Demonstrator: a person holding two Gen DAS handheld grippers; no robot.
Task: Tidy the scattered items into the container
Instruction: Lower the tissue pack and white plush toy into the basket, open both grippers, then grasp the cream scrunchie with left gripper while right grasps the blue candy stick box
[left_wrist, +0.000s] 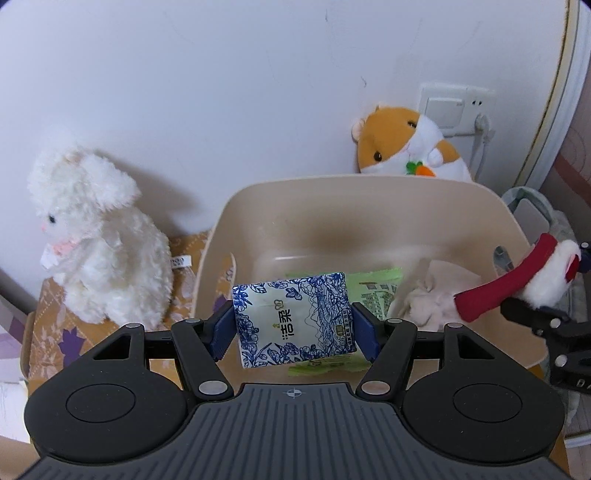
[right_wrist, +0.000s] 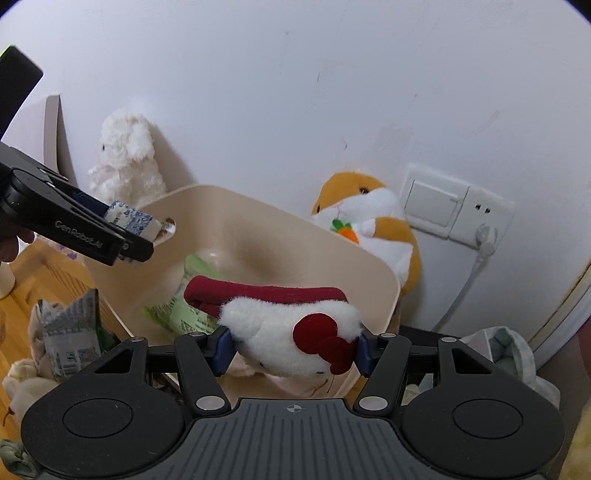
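Note:
My left gripper (left_wrist: 293, 330) is shut on a blue-and-white tissue pack (left_wrist: 293, 317) and holds it over the near side of the beige bin (left_wrist: 280, 188). The pack also shows in the right wrist view (right_wrist: 129, 218) between the left gripper's fingers. My right gripper (right_wrist: 291, 349) is shut on a white plush toy with red ears and a red bow (right_wrist: 291, 336), above the bin's near rim (right_wrist: 384, 288). In the left wrist view that toy (left_wrist: 517, 280) hangs over the bin's right side. Green packets (left_wrist: 376, 291) and a crumpled white cloth (left_wrist: 432, 299) lie inside the bin.
A white plush rabbit (left_wrist: 99, 236) sits left of the bin against the wall. An orange hamster plush (left_wrist: 402, 142) sits behind the bin by a wall socket (left_wrist: 454, 107). A grey packet (right_wrist: 70, 332) and cream plush (right_wrist: 22, 384) lie at the left. Grey-white cloth (right_wrist: 506, 350) lies at the right.

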